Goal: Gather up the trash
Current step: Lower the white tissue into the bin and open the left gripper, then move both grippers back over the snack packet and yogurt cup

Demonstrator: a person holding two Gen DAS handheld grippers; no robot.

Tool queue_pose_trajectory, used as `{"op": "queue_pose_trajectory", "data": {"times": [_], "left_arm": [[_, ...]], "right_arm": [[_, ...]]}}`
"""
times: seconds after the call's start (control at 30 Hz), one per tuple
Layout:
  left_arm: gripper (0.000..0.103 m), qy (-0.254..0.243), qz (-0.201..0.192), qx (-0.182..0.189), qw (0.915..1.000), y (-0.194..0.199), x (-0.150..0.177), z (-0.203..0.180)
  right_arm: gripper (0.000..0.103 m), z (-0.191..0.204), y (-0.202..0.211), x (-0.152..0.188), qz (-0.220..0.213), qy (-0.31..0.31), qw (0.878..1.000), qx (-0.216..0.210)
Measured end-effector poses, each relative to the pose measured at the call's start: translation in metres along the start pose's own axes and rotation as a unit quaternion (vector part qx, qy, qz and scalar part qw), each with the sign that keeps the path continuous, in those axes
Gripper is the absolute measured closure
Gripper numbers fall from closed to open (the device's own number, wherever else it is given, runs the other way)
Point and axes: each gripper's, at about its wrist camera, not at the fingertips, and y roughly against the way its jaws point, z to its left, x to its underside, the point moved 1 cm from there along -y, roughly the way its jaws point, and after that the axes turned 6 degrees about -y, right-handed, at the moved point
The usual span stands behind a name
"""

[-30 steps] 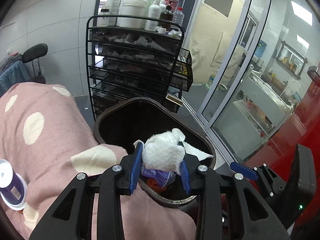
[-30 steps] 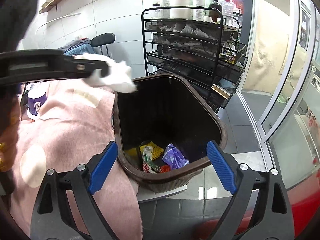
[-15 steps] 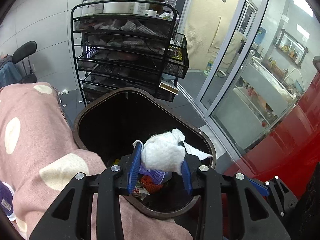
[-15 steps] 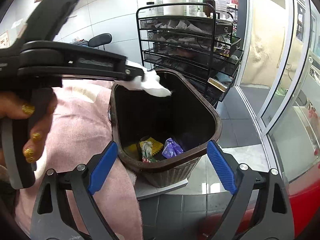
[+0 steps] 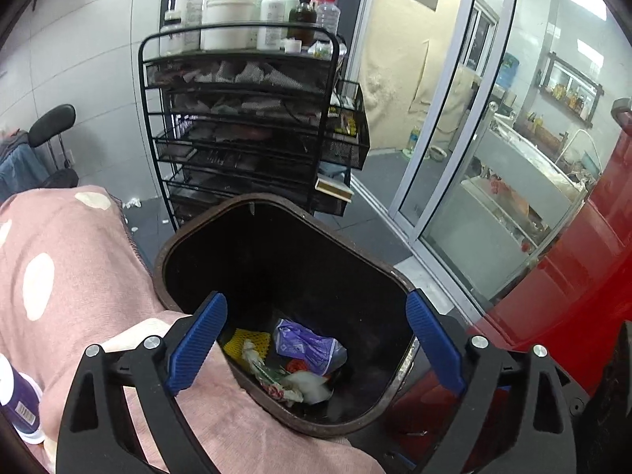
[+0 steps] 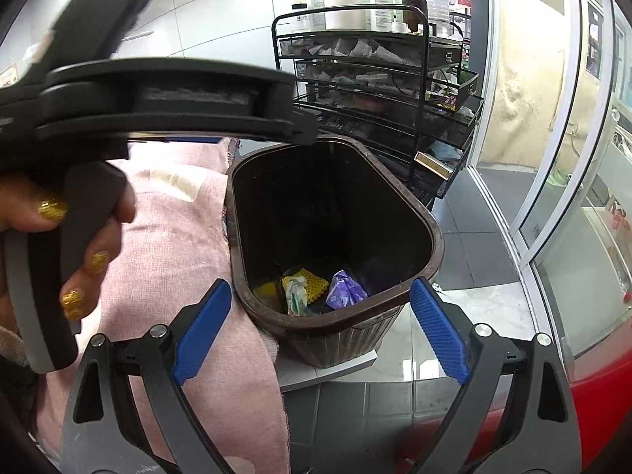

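Observation:
A dark brown trash bin (image 5: 276,213) stands beside a pink spotted blanket (image 5: 67,276). My left gripper (image 5: 316,343) is open and empty right above the bin's near rim. The white crumpled tissue (image 5: 312,385) lies at the bottom of the bin with a purple wrapper (image 5: 308,345), a yellow net (image 5: 247,341) and other scraps. My right gripper (image 6: 320,331) is open and empty, in front of the bin (image 6: 430,233). In the right wrist view the left gripper's finger (image 6: 177,94) reaches over the bin's far-left rim, held by a hand (image 6: 59,237).
A black wire trolley (image 5: 245,126) with white bottles on top stands behind the bin. Glass sliding doors (image 5: 454,138) are at the right. A red surface (image 5: 572,276) is at the right. A purple-and-white roll (image 5: 19,403) lies on the blanket at the lower left.
My left gripper has opened and let go of the white tissue, which has dropped into the bin. The right gripper has barely moved.

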Motion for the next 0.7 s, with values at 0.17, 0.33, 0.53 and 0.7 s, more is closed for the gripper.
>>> {"op": "queue_pose_trajectory", "data": {"times": [0.17,0.33,0.53,0.7], "left_arm": [[0.008,0.011,-0.026,-0.009,0.9996,0.018,0.002,0.005],[0.006,0.015,-0.047,-0.027,0.9984,0.039,0.01,0.009],[0.005,0.044,-0.07,-0.053,0.9951,0.065,0.024,0.027],[0.005,0.061,-0.077,-0.079,0.992,0.085,0.042,0.041]], "right_arm": [[0.01,0.002,-0.003,0.0,0.005,-0.002,1.0,-0.004],[0.01,0.005,-0.001,-0.002,0.001,-0.004,1.0,-0.008],[0.01,0.011,-0.003,-0.007,-0.003,-0.001,1.0,-0.014],[0.009,0.024,-0.005,-0.011,-0.003,0.011,1.0,-0.026]]}}
